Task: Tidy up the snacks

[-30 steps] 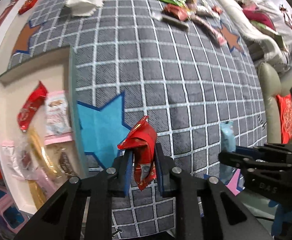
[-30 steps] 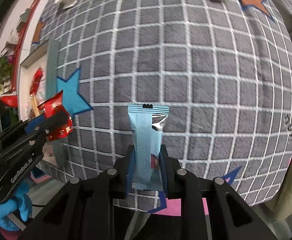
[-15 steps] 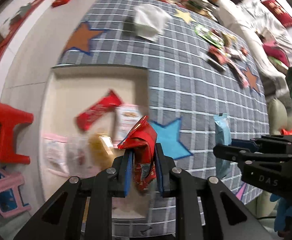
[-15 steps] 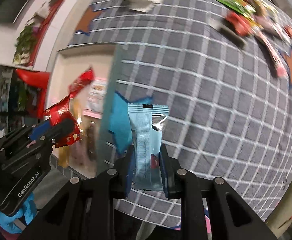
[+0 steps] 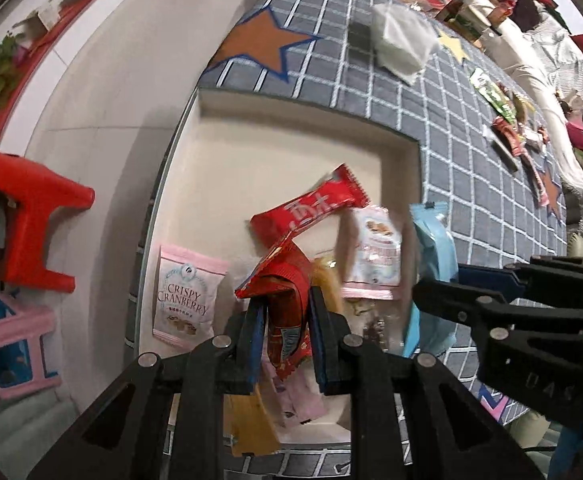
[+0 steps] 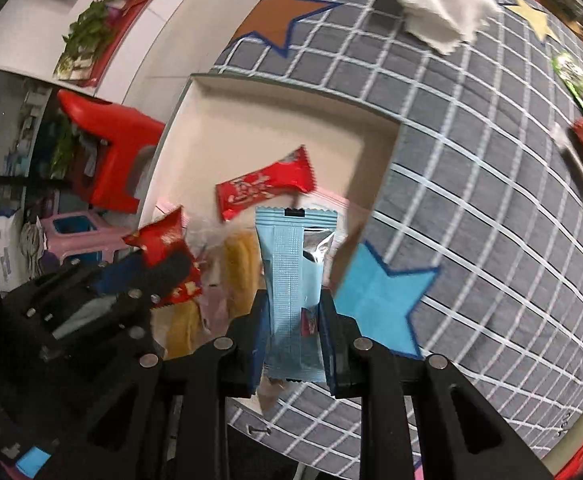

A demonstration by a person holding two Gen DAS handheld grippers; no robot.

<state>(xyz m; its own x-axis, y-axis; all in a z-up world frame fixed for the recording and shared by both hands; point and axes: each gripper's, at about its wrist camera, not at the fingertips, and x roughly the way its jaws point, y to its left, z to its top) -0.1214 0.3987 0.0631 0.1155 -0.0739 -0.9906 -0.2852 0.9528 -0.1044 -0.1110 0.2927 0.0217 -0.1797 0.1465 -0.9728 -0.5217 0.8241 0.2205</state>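
My left gripper (image 5: 285, 336) is shut on a red snack packet (image 5: 281, 288) and holds it above the cream box (image 5: 291, 160). My right gripper (image 6: 293, 340) is shut on a light blue snack packet (image 6: 291, 276), held upright over the box's right wall (image 6: 371, 184). It also shows in the left wrist view (image 5: 431, 248). In the box lie a red bar (image 5: 311, 208), a pink cranberry packet (image 5: 183, 296), a white-pink packet (image 5: 375, 252) and yellow snacks (image 6: 239, 272). The left gripper shows in the right wrist view (image 6: 163, 272).
The box sits at the edge of a grey checked mat (image 6: 491, 160) with star patches. More snacks (image 5: 507, 128) and a white cloth (image 5: 403, 40) lie far across the mat. A red stool (image 5: 27, 204) and a pink stool (image 5: 7, 340) stand left of the box.
Both grippers have swung left from over the mat to over the box, each still holding its packet. The box now fills the middle of both views.
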